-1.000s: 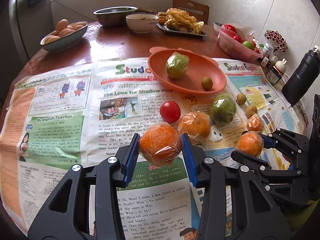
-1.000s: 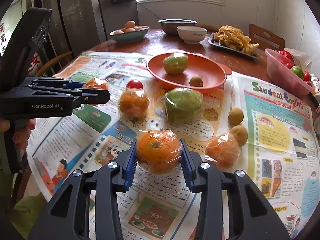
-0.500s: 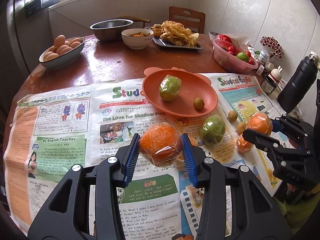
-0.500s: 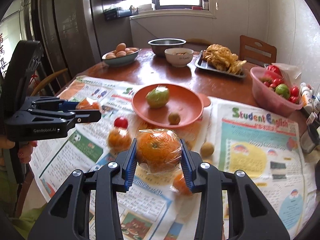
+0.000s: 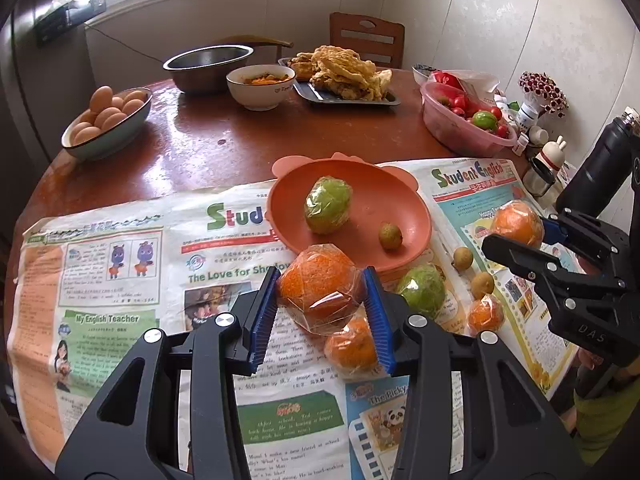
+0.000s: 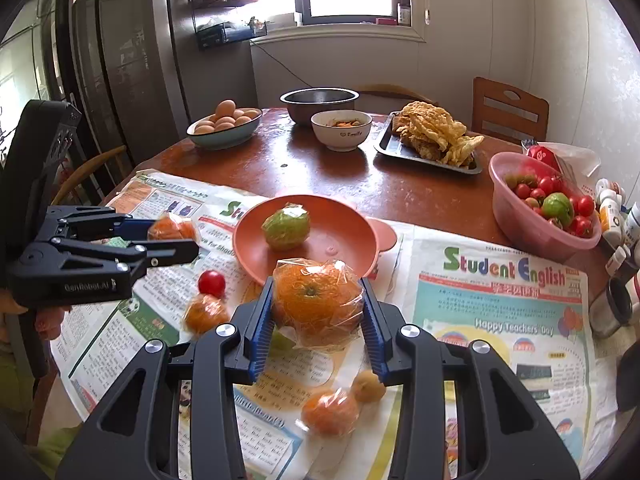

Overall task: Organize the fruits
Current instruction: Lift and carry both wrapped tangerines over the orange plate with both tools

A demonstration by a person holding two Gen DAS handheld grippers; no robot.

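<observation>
Both pairs of tongs are rising off the newspaper-covered round wooden table (image 5: 224, 148) and nearing the shallow orange plastic plate (image 5: 400, 200), compared with a second ago.

- Left tongs (image 5: 320, 300): gripping a plastic-wrapped orange (image 5: 318, 286), lifted clear of the paper; plate just ahead.
- Right tongs (image 6: 318, 308): gripping a second wrapped orange (image 6: 318, 294), also airborne; plate rim directly beyond it.
- On the plate: one wrapped green fruit (image 5: 328, 204), one small brown fruit (image 5: 390, 236).
- Lying below and beside the tongs: small wrapped oranges, another green fruit (image 5: 422, 290), a red tomato (image 6: 211, 283).

Judgement: both oranges are being carried; placing them on the plate likely comes next.
</observation>
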